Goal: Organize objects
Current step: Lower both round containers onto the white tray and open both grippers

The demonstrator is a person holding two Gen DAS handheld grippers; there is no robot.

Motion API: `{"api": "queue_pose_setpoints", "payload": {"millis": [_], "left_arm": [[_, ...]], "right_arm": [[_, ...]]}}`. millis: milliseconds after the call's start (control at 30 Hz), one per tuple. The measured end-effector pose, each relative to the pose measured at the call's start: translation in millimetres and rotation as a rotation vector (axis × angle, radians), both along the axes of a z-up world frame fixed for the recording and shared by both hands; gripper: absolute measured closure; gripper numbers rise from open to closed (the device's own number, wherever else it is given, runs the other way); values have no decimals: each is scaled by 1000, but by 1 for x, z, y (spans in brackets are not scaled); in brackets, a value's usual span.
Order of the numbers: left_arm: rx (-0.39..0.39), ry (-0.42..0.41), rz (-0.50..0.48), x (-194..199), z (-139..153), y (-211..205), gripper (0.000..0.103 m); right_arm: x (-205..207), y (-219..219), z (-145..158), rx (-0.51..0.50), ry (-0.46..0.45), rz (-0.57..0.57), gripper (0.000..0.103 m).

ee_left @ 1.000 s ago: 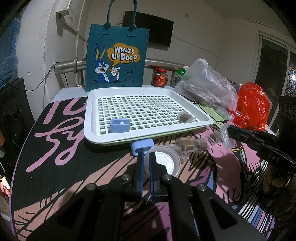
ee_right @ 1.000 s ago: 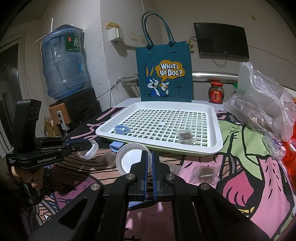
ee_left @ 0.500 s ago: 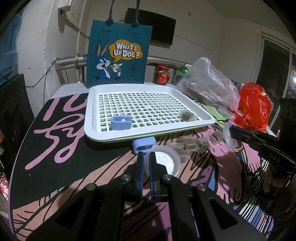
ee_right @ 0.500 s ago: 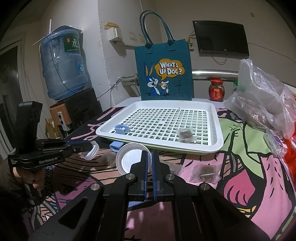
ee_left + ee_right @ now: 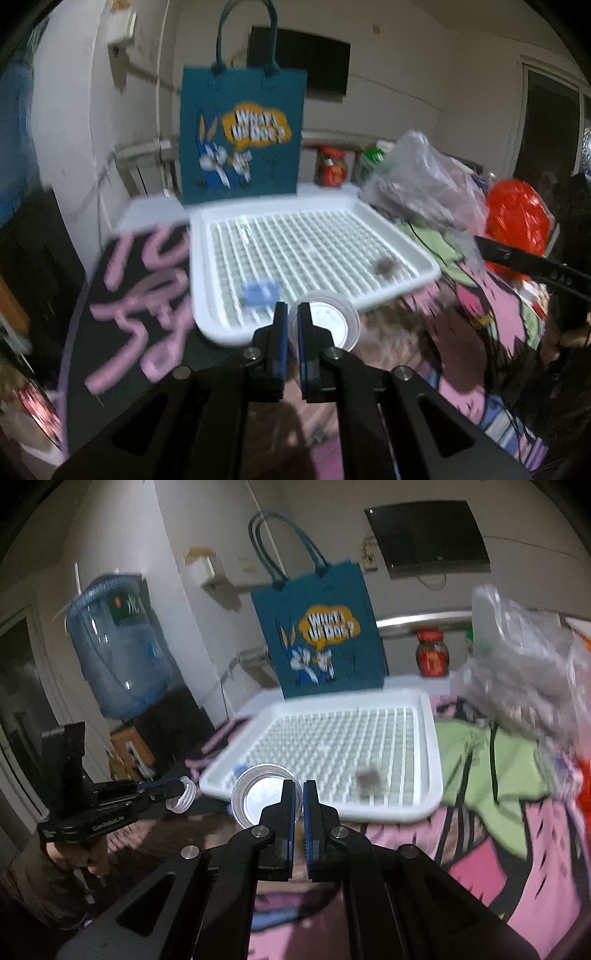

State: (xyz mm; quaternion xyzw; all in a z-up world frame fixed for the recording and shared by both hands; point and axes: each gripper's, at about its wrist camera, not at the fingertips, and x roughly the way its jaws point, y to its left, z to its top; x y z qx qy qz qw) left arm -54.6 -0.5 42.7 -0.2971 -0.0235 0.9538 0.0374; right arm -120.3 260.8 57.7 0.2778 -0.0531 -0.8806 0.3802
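Above the table's near tray edge, left hand-held gripper pinches a clear round lid's rim. Right hand-held gripper likewise pinches a second clear lid. Blue clip, brown packet lie inside tray.

Dim indoor light, heavy motion blur, fisheye warping with dark corners
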Motion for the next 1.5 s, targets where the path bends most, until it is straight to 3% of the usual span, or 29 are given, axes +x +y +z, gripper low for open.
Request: {"api": "queue_pose_setpoints", "payload": {"millis": [133,267,633,933,1000,1033,1133,1200,1300,1500], "left_arm": [[39,0,38,-31,12,-20,98],[73,-39,86,-64,2,-34,98],[56,-150,115,-121,-40,-36,98],[56,-216,126,-141,-63,-37,97],[64,-223,130,-143,-66,-38,89],[73,-228,130,-143,-66,-39,72],[104,-200,124,-138,-57,-40,51],[128,-159,116,-130,-43,-41,45],[136,-80,106,-110,-15,-41,42],[76,85,102,-56,33,-31,31]], "right_arm": [[-24,-9,20,-43,-13,8,99],[-44,-28,19,-36,-40,12,99],[-90,-77,-39,191,-139,-44,99],[-101,-100,-64,322,-145,-44,99],[-103,-103,-66,347,-141,-51,98],[-104,-104,-67,352,-142,-51,95],[-99,-99,-58,326,-129,-58,74],[-94,-93,-44,279,-102,-63,55],[-73,-66,-6,153,-15,-93,38],[-21,-11,53,1,171,-168,17]]}}
